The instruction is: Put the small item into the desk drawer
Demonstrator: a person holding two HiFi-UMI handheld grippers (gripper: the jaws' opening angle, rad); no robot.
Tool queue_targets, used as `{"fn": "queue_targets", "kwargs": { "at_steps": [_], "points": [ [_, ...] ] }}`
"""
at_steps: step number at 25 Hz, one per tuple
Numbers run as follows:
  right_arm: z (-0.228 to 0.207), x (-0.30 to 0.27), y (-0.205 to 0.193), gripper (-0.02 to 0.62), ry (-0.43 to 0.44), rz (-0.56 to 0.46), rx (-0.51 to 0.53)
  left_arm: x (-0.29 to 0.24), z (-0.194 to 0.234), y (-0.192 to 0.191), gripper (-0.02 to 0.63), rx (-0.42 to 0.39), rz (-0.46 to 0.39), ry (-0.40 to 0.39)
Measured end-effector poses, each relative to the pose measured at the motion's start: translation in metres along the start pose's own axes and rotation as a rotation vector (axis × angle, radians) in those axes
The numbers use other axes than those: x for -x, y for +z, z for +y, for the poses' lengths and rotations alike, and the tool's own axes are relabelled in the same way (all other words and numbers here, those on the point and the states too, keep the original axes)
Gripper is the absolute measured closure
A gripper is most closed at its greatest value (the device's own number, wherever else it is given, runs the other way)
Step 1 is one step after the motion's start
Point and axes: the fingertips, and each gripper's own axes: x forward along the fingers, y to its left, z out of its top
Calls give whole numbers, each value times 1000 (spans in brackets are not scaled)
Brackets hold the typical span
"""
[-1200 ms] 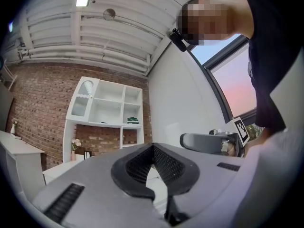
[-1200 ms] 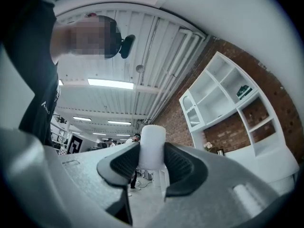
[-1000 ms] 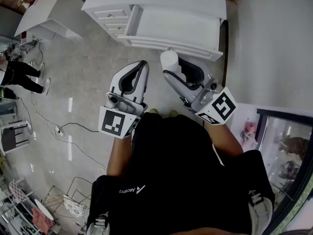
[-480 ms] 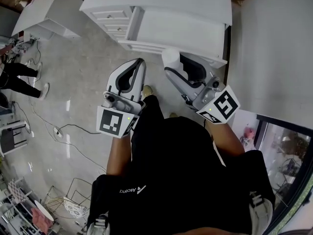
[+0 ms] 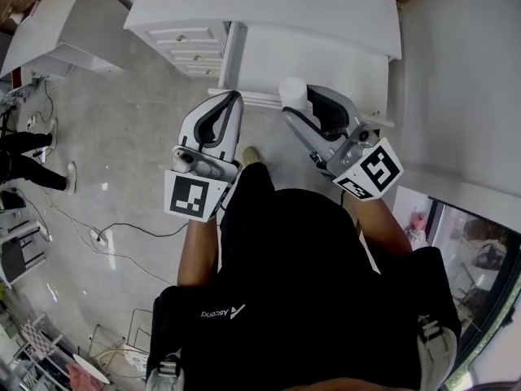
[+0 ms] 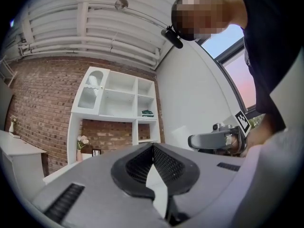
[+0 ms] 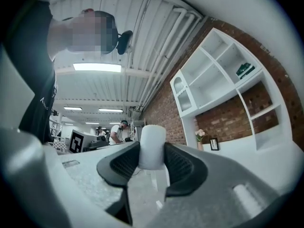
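Our right gripper point(image 5: 299, 104) point(image 7: 152, 159) is clamping the small white cylinder point(image 5: 292, 95) point(image 7: 152, 145) between its dark pads, jaws standing fairly wide around it. In the right gripper view we are seeing the cylinder's long axis running upright, its rounded end rising past the pads. From the head view it is pointing toward the white desk point(image 5: 269, 6) and hanging over the desk's front edge. We are holding our left gripper point(image 5: 230, 104) point(image 6: 153, 148) just beside it, over the floor, its jaw tips meeting. A stack of small drawer fronts point(image 5: 194, 46) is showing at the desk's left side; we cannot tell whether any drawer is open. We are standing on a glossy grey floor point(image 5: 122, 137) with cables point(image 5: 98, 235) trailing across it, a plain white wall point(image 5: 456, 80) on our right. A white shelf unit point(image 6: 118, 99) point(image 7: 223, 75) is standing against a brick wall point(image 6: 42, 94), under a ribbed white ceiling point(image 7: 109, 13).
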Motion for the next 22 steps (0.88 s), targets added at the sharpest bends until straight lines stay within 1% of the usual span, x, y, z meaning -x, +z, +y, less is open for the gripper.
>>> {"fn": "queue_targets", "kwargs": {
  "at_steps": [2,3,6,8,11,13,15,22],
  "points": [
    [-14,-30,-10,431,-25,26,2,-8,33,-11,607,-4,20,-16],
    [-19,-37,-13,431,-39,37,5,-10,41,-15,607,-9,22,-25],
    [-24,-37,-22,431,-79,69,22,-12,39,-23,607,-22,26,-57],
    [-28,-41,-30,431,-102,97,41,-14,40,-30,607,-16,33,-75],
    [-46,-74,-48,431,-133,148,68,-24,73,-45,607,1,48,-89],
    [-62,-104,-63,431,-146,191,81,-35,102,-54,607,11,50,-94],
    [-77,-124,-80,431,-151,242,84,-46,121,-64,607,23,50,-95],
    [-118,-149,-141,431,-169,439,60,-69,143,-90,607,47,59,-71]
  ]
}}
